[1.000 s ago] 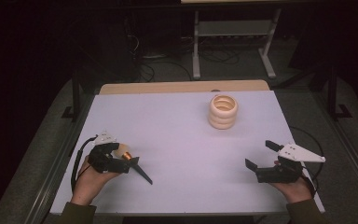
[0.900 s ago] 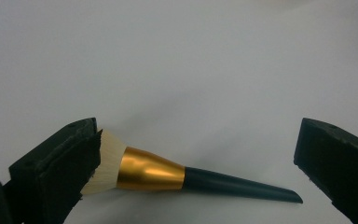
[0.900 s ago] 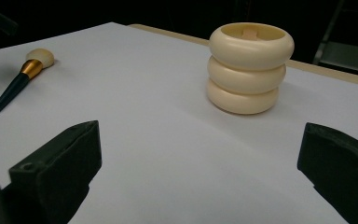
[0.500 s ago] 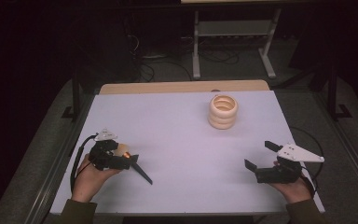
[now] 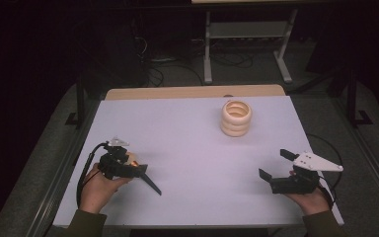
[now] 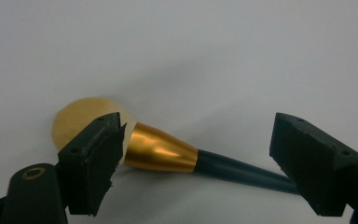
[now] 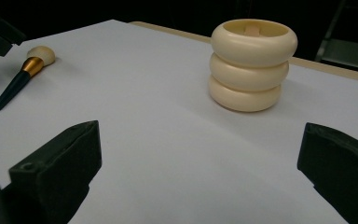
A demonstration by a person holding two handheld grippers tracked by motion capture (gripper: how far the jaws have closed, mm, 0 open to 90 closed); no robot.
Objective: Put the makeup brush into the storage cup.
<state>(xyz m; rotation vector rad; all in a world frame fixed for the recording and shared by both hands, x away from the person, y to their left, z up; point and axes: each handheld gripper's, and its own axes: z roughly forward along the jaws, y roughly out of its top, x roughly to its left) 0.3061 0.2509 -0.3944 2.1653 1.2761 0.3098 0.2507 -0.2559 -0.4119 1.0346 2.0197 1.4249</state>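
My left claw (image 6: pixel 196 163) closes in on the makeup brush (image 6: pixel 161 149) lying flat on the counter (image 5: pixel 197 148)

Its jaws have just been narrowing and straddle the brush near the gold collar, one beside the bristles, the other by the dark handle, not yet pinching it. My right claw (image 5: pixel 276 165) rests spread, holding nothing, well apart from it. The cream ringed holder (image 7: pixel 251 63) stands far across the counter; I judge the pick-up barely begun, lifting and carrying remain

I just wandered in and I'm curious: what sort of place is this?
Probably a lab or recording workshop: a white table bearing little besides a makeup brush and a cream ringed holder, a dark room behind with cables and a metal stand.
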